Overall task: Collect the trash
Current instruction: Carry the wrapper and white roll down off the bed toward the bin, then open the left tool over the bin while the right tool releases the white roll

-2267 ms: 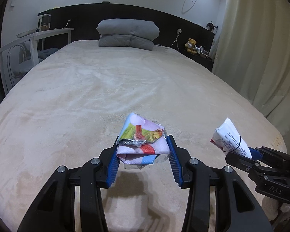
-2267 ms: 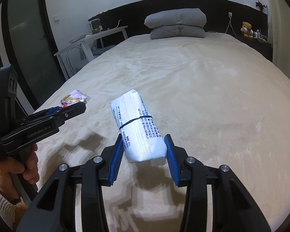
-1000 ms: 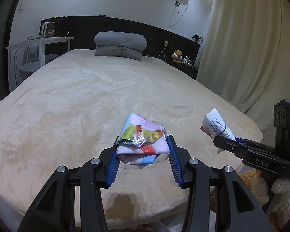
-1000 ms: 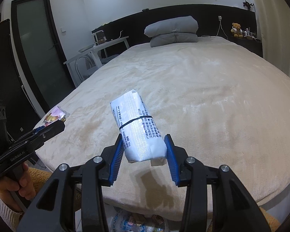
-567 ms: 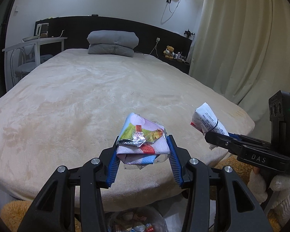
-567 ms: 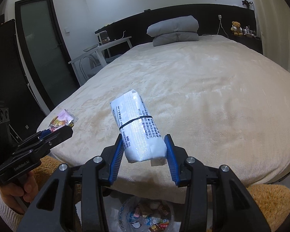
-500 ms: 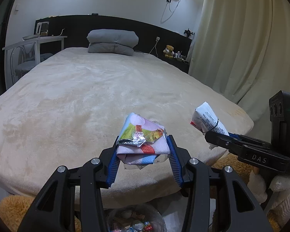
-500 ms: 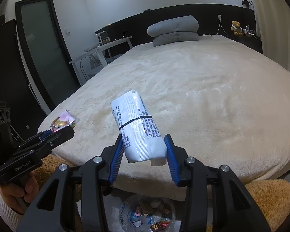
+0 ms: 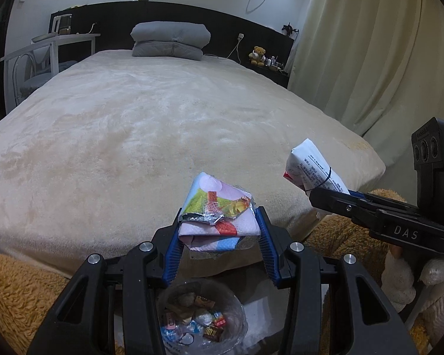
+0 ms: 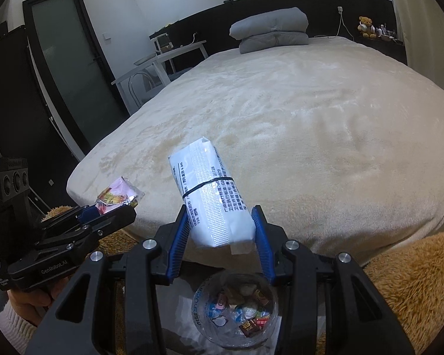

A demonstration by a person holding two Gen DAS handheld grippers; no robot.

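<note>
My left gripper is shut on a crumpled colourful wrapper, held in the air past the foot of the bed; it also shows in the right wrist view. My right gripper is shut on a white printed packet with a black band; the packet shows in the left wrist view to the right. A clear trash bin with several wrappers in it stands on the floor below both grippers, also in the left wrist view.
The beige bed lies ahead with grey pillows at its head. Brown fluffy rugs flank the bin. A curtain hangs at the right, a white desk and a dark door at the left.
Both grippers have drawn back from over the bed and lowered, each still holding its item. The trash bin on the floor has come into view beneath them.
</note>
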